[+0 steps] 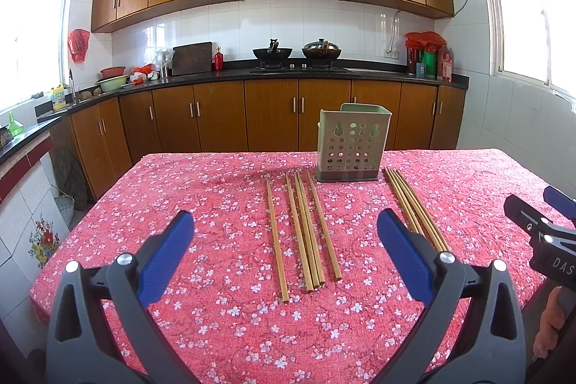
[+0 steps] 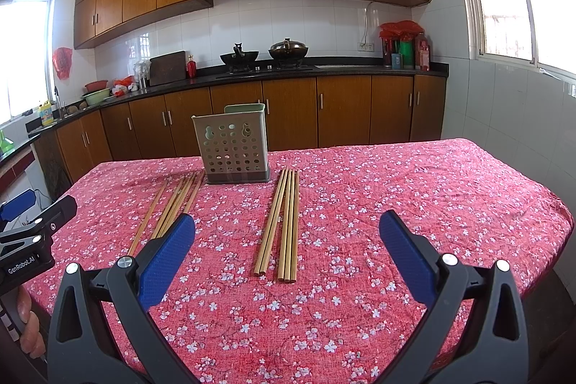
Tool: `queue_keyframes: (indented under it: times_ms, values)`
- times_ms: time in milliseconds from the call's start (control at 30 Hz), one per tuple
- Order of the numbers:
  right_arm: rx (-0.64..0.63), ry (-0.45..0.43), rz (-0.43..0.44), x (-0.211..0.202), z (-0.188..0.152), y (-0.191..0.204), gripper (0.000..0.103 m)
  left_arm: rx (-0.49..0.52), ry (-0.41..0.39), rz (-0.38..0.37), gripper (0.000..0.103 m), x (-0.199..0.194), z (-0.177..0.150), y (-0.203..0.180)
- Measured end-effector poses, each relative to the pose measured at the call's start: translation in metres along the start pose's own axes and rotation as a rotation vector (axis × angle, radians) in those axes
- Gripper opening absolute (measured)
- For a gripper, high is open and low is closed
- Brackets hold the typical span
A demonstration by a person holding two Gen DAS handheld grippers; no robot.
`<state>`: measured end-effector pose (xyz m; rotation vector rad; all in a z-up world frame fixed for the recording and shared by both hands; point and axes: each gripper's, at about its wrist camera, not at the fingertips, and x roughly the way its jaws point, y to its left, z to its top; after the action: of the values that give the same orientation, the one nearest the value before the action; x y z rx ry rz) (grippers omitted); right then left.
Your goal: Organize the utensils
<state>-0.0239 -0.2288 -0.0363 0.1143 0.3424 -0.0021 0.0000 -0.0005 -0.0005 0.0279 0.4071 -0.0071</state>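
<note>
Left gripper [image 1: 284, 240] spread wide, nothing held, hovering level above tablecloth [image 1: 216, 312]. Right gripper [image 2: 286, 240] likewise. Chopsticks [image 1: 306, 229] flat, 12 o'clock; second bundle [image 2: 280, 225] near perforated holder [image 2: 234, 146].

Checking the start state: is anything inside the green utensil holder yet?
Nothing rises above the rim of the utensil holder, and its holes show no sticks. Its floor is hidden by the walls. Both chopstick groups lie on the tablecloth.
</note>
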Motion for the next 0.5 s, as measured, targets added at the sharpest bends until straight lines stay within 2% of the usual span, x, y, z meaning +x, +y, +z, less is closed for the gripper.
queue_keyframes:
  times_ms: [500]
  values:
    - [0.001,0.000,0.001,-0.0018,0.0007,0.0013,0.101,-0.002,0.000,-0.001,0.099,-0.0002,0.0005,0.0007]
